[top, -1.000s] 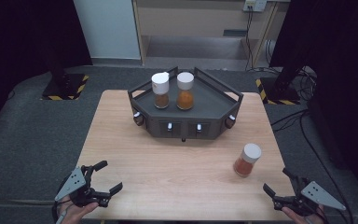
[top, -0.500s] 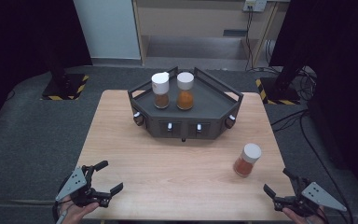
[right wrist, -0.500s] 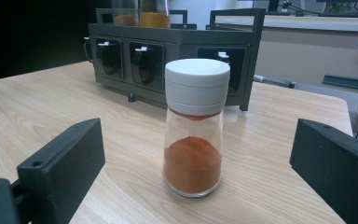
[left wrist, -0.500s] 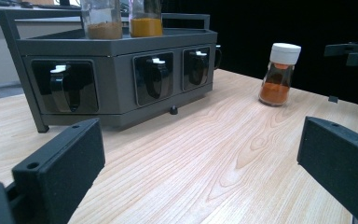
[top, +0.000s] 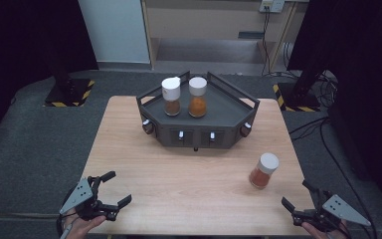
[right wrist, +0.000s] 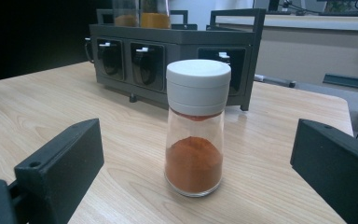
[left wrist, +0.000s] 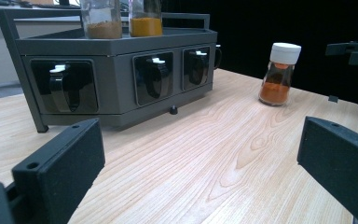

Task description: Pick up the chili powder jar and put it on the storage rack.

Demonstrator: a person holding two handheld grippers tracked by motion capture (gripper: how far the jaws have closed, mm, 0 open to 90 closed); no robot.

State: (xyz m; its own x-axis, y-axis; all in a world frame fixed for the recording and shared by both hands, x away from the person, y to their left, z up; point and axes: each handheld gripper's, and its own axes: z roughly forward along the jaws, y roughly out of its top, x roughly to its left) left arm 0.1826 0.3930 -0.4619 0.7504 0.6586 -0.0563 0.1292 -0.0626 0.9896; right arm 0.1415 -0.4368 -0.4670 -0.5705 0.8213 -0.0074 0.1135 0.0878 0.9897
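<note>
Jaws apart on both grippers, one spice jar (top: pixel 264 171) on table (top: pixel 189 189), two on rack (top: pixel 224 107)

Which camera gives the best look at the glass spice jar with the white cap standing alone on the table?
The right gripper view: the white-capped glass spice jar stands close and centred. The high view shows it small; the left gripper view shows it far off.

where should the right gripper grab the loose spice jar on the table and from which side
Probably the clear glass body of the spice jar, just under the white cap, where the glass is narrowest. It stands upright and apart from the rack, so a level approach from the near table edge suits. The right gripper already faces it, jaws open wide on either side of its line.
</note>
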